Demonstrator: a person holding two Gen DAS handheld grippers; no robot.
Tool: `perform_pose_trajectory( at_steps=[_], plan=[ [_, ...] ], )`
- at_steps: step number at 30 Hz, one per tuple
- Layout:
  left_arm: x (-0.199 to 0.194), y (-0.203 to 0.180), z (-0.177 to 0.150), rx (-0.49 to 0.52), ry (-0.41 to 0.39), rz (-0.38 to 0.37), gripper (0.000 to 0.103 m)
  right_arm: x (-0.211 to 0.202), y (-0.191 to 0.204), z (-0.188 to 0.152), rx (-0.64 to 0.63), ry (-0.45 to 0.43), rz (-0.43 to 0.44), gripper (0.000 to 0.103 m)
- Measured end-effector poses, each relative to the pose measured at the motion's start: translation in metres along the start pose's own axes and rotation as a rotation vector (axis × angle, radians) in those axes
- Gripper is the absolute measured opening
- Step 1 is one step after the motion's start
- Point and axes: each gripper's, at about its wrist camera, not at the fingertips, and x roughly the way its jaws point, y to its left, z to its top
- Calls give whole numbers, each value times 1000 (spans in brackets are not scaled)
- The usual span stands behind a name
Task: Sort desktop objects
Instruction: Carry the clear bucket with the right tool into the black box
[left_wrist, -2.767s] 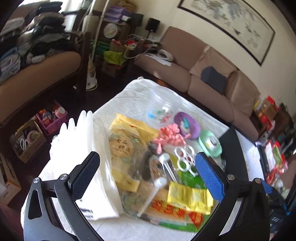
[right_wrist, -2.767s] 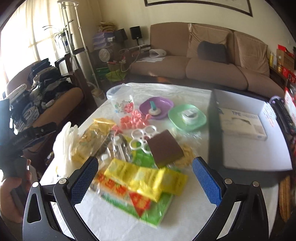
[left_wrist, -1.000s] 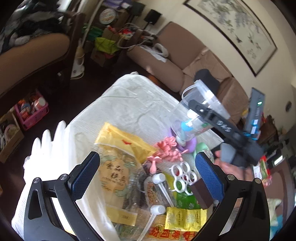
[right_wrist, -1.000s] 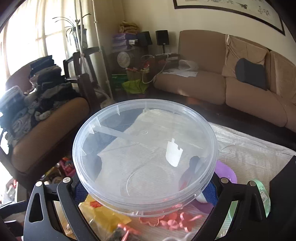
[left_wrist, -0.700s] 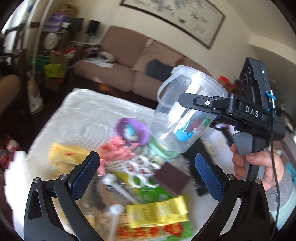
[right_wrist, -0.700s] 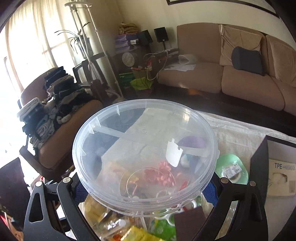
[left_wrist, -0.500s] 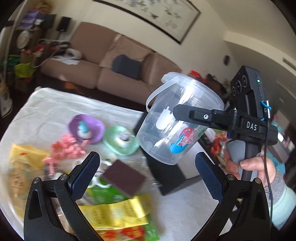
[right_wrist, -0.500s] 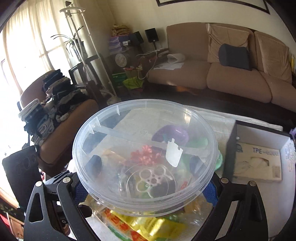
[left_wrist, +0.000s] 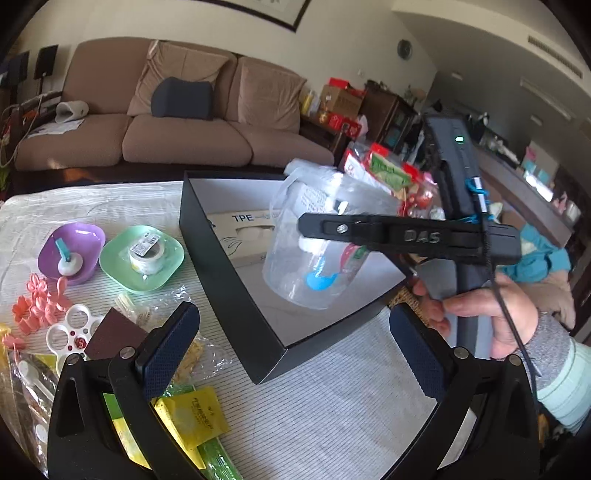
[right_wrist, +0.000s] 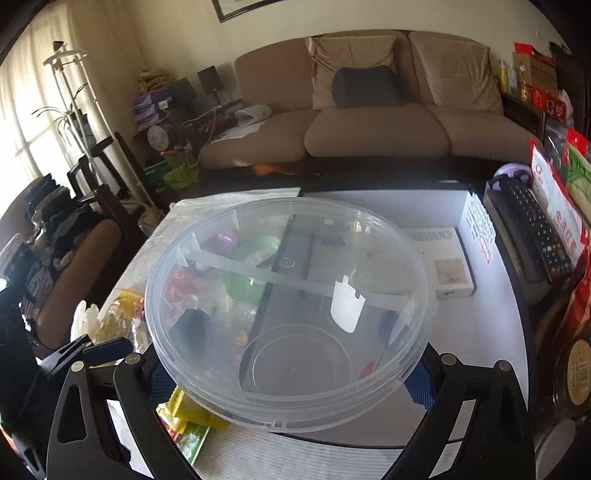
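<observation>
Clear plastic, thin-walled: the tub (left_wrist: 314, 254) hangs in the air over the black box (left_wrist: 236, 291), tipped on its side, lid (right_wrist: 288, 306) facing the right camera. The right gripper (right_wrist: 291, 365) pinches it across the body just behind the lid rim, one finger (left_wrist: 369, 230) lying along its side in the left view. It looks empty, so I judge it light, but the wall is smooth and likely slippery, and it should flex if squeezed hard; a hold under the stiffer rim seems the safest spot. The handle (left_wrist: 291, 177) appears to loop over the top, though the blur makes that hard to confirm. The left gripper (left_wrist: 291, 350) hovers low over the table (left_wrist: 332, 413), fingers spread wide with nothing between them, near the brown block (left_wrist: 114, 336) and the yellow packets (left_wrist: 195, 417)
</observation>
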Motion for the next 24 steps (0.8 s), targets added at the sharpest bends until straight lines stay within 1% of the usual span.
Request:
perform_pose_trajectory(
  at_steps=[4,7,9,12,14,15,17,20,24],
  plan=[
    [20,-12,5,19,24,6,103,24,-17,-6,25,29,-8,99],
    [35,-20,3,42,64,63,103,45,-28,-9,34,69,-9,99],
    [43,-24,-1,42,84,86,103,58,-31,-12,33,104,-14,99],
    [55,-25,-5,56,114,163,103,75,-34,-17,33,159,-32,99],
    [63,-28,-6,72,132,206,103,77,-37,-15,40,161,-27,99],
    [65,-29,-8,75,140,215,103,76,-38,-13,44,157,-29,99],
    [69,-29,-9,68,156,225,103,79,-41,-10,44,194,-45,99],
    [71,-28,-9,54,175,242,103,83,-41,-12,43,244,-26,99],
    [75,-25,-9,46,191,255,103,90,-36,-14,7,301,-32,100]
  ],
)
